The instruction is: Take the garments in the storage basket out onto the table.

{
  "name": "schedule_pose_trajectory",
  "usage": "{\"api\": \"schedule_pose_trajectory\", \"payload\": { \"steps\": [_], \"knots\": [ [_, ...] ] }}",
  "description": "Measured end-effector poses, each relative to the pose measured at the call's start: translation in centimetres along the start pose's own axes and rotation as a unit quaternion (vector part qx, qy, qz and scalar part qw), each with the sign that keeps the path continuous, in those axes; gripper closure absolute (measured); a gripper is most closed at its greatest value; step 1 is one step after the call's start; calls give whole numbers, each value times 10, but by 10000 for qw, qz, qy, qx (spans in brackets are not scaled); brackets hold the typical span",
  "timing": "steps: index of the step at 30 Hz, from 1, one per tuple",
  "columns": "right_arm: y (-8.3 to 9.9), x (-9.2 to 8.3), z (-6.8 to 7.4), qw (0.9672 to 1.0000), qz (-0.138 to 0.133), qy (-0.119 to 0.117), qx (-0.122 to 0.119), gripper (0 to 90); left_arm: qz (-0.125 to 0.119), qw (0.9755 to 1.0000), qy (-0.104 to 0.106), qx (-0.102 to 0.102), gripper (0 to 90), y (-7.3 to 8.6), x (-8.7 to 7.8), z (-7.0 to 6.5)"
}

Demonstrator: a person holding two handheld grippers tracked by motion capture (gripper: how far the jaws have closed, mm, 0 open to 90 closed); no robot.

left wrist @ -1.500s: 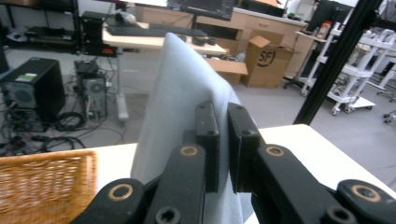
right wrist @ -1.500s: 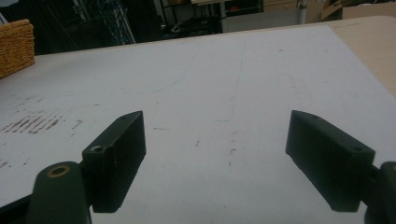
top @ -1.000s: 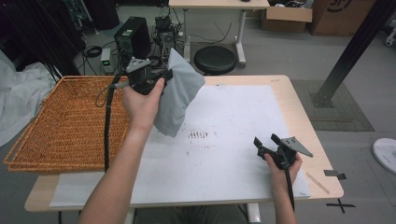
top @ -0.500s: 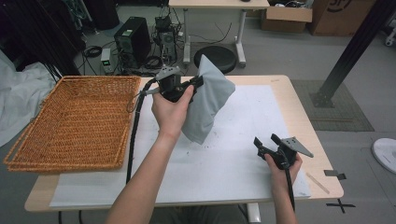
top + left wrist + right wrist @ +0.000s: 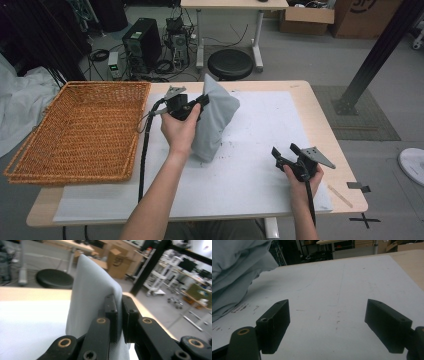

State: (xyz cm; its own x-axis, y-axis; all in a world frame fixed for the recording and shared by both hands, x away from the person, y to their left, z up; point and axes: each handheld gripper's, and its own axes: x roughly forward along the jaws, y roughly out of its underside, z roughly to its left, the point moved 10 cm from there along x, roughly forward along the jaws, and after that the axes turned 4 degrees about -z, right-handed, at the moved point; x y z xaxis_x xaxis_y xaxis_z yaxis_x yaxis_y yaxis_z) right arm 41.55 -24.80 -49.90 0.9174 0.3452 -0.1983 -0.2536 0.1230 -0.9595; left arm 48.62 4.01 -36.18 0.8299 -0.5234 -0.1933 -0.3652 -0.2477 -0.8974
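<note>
A person at a worktop (image 5: pixel 260 185) held a grey cloth (image 5: pixel 212 122) in the left tongs (image 5: pixel 200 101), beside a wicker basket (image 5: pixel 80 130).

The worktop was pale wood under a large white sheet flecked with dark marks. At its left end sat the wide, shallow rectangular basket of orange-brown woven wicker, with nothing in it. The soft, smooth grey cloth hung near the middle, just right of the basket, its lower end resting on the sheet; its near side was partly hidden behind the left hand (image 5: pixel 179 131). The left tongs were pinched shut on the cloth's upper edge, black pads pressing the fabric between them. The right tongs (image 5: pixel 285 150) rested well apart near the front right, gaping wide and holding nothing.
</note>
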Motion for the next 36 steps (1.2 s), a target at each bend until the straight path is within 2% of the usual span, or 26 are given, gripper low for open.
{"api": "schedule_pose_trajectory", "payload": {
  "steps": [4, 5, 6, 8, 9, 10, 12, 13, 15, 18, 19, 21, 23, 25, 26, 27, 29, 31, 32, 33, 34, 36],
  "knots": [
    [0, 0, 0, 10000, 20, 3, -7, 204, 11, 9992, -389, 70, 847, 9, -4, 34],
    [0, 0, 0, 10000, 29, 7, -5, 203, 11, 9985, -543, 34, 847, 12, -7, 49],
    [0, 0, 0, 10000, 32, 8, -5, 203, 11, 9985, -543, 34, 847, 12, -7, 49],
    [1, 0, 0, 10000, 36, 9, -3, 203, 36, 9975, -702, 58, 846, 16, -10, 62],
    [1, 1, 0, 10000, 39, 15, 0, 203, 86, 9962, -862, 106, 846, 20, -12, 75],
    [1, 1, 0, 10000, 39, 15, 0, 203, 86, 9962, -862, 106, 845, 20, -12, 75],
    [1, 1, 0, 10000, 36, 17, 0, 203, 176, 9943, -1024, 228, 845, 24, -15, 86],
    [1, 1, 0, 10000, 42, 19, -8, 203, 196, 9932, -1127, 193, 843, 27, -16, 94],
    [1, 1, 0, 10000, 45, 24, -12, 203, 222, 9925, -1179, 215, 838, 29, -17, 98],
    [1, 1, 0, 10000, 49, 23, -13, 203, 298, 9895, -1374, 329, 823, 34, -19, 108],
    [1, 1, 0, 10000, 47, 22, -15, 203, 303, 9882, -1455, 360, 794, 36, -20, 114],
    [1, 1, 0, 10000, 47, 23, -17, 204, 294, 9876, -1494, 375, 781, 36, -21, 116],
    [1, 1, 0, 10000, 50, 22, -18, 204, 282, 9852, -1613, 503, 761, 36, -23, 121],
    [1, 1, 0, 10000, 63, 23, -25, 204, 212, 9839, -1686, 551, 669, 34, -25, 122],
    [1, 1, 0, 10000, 63, 23, -25, 204, 183, 9835, -1709, 569, 669, 34, -25, 121],
    [1, 1, 0, 10000, 69, 22, -27, 204, 81, 9801, -1816, 793, 588, 31, -28, 120],
    [1, 1, 0, 10000, 70, 24, -28, 204, 42, 9792, -1843, 846, 555, 30, -29, 119],
    [1, 1, 0, 10000, 73, 21, -31, 205, -123, 9796, -1731, 1009, 524, 27, -33, 111],
    [1, 1, 0, 10000, 73, 21, -31, 205, -123, 9796, -1731, 1009, 486, 27, -33, 111],
    [1, 1, 0, 10000, 83, 22, -34, 205, -264, 9817, -1529, 1107, 452, 26, -35, 104],
    [1, 1, 0, 10000, 82, 24, -33, 205, -264, 9817, -1529, 1107, 431, 26, -35, 104],
    [1, 1, 0, 10000, 86, 28, -29, 205, -390, 9808, -1384, 1314, 403, 28, -38, 98]
  ]
}}
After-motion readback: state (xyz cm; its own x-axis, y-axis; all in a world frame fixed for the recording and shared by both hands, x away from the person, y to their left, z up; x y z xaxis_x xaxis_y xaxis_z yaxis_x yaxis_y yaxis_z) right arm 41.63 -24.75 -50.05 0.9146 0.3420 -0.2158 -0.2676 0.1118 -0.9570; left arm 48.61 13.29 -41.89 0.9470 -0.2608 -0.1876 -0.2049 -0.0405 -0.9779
